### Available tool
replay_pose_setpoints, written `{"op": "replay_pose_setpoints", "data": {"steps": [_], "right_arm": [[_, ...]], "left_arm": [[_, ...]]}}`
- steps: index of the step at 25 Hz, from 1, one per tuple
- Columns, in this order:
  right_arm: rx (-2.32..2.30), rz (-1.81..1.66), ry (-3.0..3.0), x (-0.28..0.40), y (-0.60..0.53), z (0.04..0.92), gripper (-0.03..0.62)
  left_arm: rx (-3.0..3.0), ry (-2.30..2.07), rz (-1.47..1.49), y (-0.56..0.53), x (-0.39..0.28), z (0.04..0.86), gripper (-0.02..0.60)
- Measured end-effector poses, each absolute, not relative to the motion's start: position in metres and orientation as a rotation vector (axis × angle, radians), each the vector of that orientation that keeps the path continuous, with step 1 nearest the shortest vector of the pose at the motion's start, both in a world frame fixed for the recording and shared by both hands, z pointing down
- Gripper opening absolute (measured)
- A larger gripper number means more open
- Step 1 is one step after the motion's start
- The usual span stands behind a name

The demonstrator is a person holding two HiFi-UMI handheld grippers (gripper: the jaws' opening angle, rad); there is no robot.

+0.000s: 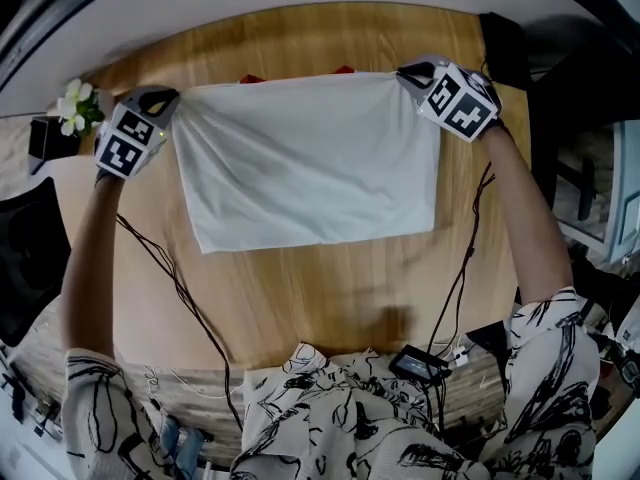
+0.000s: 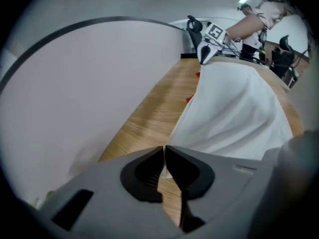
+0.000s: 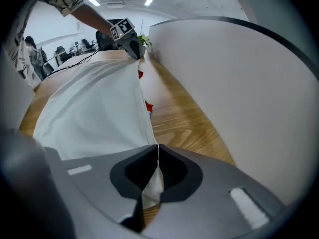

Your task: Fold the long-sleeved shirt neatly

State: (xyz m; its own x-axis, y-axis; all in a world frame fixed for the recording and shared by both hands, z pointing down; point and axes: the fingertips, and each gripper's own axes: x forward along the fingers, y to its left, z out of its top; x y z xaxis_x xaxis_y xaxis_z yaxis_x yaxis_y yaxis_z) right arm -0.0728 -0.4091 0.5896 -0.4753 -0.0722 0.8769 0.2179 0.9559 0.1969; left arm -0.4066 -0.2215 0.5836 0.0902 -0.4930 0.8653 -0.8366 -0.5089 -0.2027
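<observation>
Your wooden table [image 1: 300, 288] fills most of the view; the white shirt [image 1: 310, 163] is spread as a rectangle by its far edge, well apart from the near edge; your left gripper [image 1: 172, 97] is clamped on the shirt's far-left corner, your right gripper [image 1: 406, 72] on the far-right one; 2 red bits [image 1: 250, 78] peek out behind it.

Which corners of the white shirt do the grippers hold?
The two far corners of the shirt: the left gripper pinches one, the right gripper the other. Both near corners lie loose on the table.
</observation>
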Motion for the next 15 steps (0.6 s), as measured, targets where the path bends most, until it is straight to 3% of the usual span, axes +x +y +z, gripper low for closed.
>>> {"op": "replay_pose_setpoints", "data": {"steps": [5,9,15], "right_arm": [[0.06,-0.209,-2.045,-0.072,-0.429,0.6,0.017],[0.253,-0.117,-2.154,-0.07,-0.449,0.584,0.057],[0.513,-0.152,-2.353,-0.048,-0.455,0.529,0.084]], "left_arm": [[1.88,-1.42,1.259,-0.234,-0.428,0.597,0.051],[1.873,-1.673,1.239,-0.243,-0.448,0.571,0.061],[2.076,-1.794,1.196,-0.223,-0.405,0.525,0.059]]}}
